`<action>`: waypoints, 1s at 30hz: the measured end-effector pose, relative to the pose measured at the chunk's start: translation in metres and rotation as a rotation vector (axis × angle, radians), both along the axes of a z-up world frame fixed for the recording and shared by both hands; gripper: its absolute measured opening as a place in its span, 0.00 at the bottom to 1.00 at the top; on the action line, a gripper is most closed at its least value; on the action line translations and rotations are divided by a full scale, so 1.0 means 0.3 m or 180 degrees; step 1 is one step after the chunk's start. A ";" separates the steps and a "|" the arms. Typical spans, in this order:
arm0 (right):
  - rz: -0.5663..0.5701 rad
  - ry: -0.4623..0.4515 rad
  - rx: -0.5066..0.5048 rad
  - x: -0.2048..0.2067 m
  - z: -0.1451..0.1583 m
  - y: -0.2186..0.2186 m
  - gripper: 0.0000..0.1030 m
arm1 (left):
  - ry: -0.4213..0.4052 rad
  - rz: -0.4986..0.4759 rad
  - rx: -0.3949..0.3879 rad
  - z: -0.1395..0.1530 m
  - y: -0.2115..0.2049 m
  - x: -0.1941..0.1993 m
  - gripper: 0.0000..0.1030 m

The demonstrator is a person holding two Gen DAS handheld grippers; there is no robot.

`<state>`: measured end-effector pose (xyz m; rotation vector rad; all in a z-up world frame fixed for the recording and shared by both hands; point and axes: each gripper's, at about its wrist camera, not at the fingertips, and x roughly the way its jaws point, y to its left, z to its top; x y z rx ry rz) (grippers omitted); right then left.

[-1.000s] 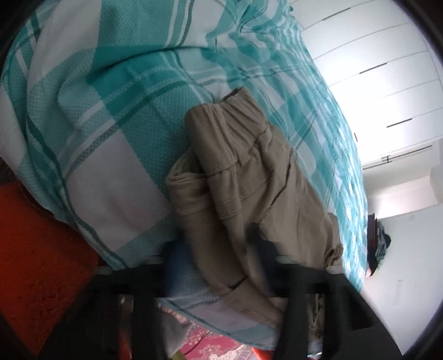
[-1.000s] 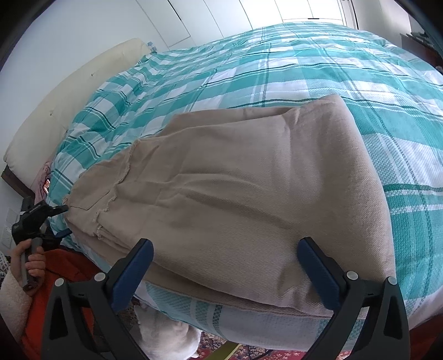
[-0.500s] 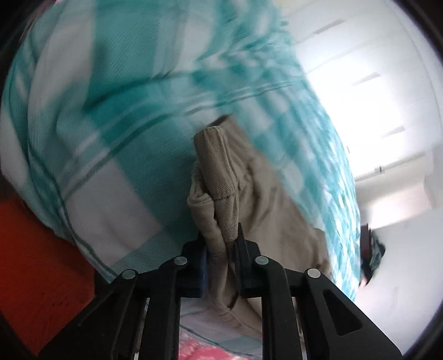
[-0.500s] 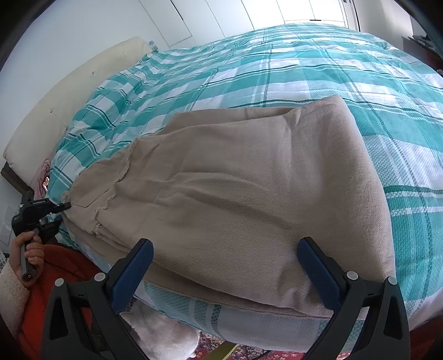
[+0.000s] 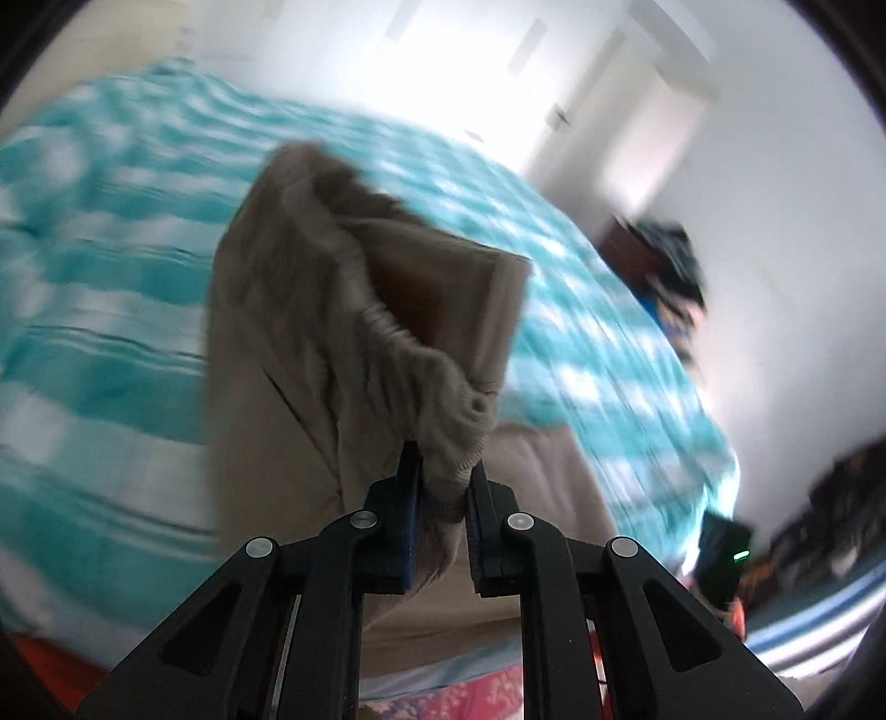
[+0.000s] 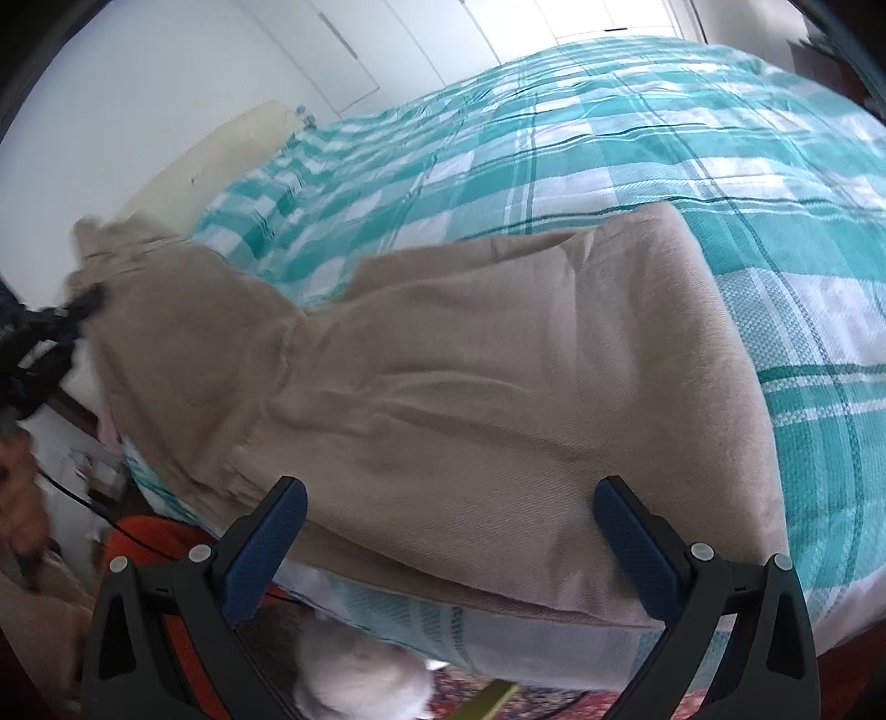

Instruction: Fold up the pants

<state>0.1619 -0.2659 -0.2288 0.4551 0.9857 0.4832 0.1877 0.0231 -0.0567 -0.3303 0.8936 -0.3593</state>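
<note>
Beige pants (image 6: 498, 387) lie folded lengthwise on a teal-and-white plaid bedspread (image 6: 664, 144) near the bed's front edge. My left gripper (image 5: 443, 471) is shut on the elastic waistband (image 5: 443, 399) and holds that end lifted above the bed; the view is blurred by motion. In the right wrist view the lifted waist end (image 6: 166, 288) stands up at the far left, with the left gripper (image 6: 83, 304) pinching it. My right gripper (image 6: 451, 526) is open and empty, hovering just before the near edge of the pants' leg end.
A cream headboard or pillow (image 6: 221, 149) lies at the bed's far left. White wardrobe doors (image 6: 398, 50) stand behind. An orange rug (image 6: 149, 537) and a white fluffy thing (image 6: 360, 675) lie on the floor below the bed edge. Dark furniture with clutter (image 5: 670, 260) stands beyond the bed.
My left gripper closed on the waistband and has lifted it up off the bed, swinging round over the pants. The right gripper has stayed open in the same place.
</note>
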 end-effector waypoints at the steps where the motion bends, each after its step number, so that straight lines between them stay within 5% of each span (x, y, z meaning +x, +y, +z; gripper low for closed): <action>1: -0.0052 -0.0028 0.0087 -0.009 0.018 -0.022 0.99 | 0.0101 -0.0102 -0.0012 -0.045 -0.056 0.028 0.12; 6: -0.0269 -0.0296 0.0165 -0.047 0.094 -0.122 0.99 | 0.0838 -0.0527 0.0106 -0.279 -0.285 0.141 0.26; 7: -0.0320 -0.0318 0.0180 -0.048 0.101 -0.144 0.99 | 0.0864 -0.0554 0.0146 -0.274 -0.298 0.128 0.29; 9: -0.0432 -0.0283 0.0333 -0.039 0.106 -0.195 0.99 | 0.0719 -0.0592 0.0134 -0.207 -0.285 0.073 0.59; 11: -0.0510 -0.0223 0.0602 -0.017 0.104 -0.239 0.97 | 0.0475 -0.0517 0.0131 -0.131 -0.210 0.025 0.74; 16: -0.0112 0.0096 0.1158 0.113 0.093 -0.186 0.91 | 0.0255 -0.0149 0.0170 -0.067 0.039 -0.029 0.75; 21: 0.0526 0.0314 0.0544 0.222 0.054 0.038 0.74 | 0.0474 0.0168 0.0255 -0.193 0.181 -0.055 0.72; 24: 0.0315 0.0619 0.0039 0.296 -0.022 0.113 0.66 | 0.0471 0.0183 0.0320 -0.240 0.151 -0.065 0.71; 25: 0.0211 0.0676 0.0055 0.307 -0.033 0.111 0.56 | 0.0451 0.0154 0.0329 -0.244 0.145 -0.073 0.71; 26: 0.0138 0.0693 0.0062 0.314 -0.032 0.106 0.26 | 0.0426 0.0119 0.0334 -0.245 0.139 -0.083 0.71; 27: 0.0128 0.0627 0.0023 0.318 -0.006 0.109 0.16 | 0.0385 0.0073 0.0347 -0.245 0.123 -0.085 0.71; 30: 0.0338 -0.0007 -0.0237 0.295 0.155 0.145 0.13 | 0.0288 -0.0073 0.0471 -0.260 0.055 -0.069 0.71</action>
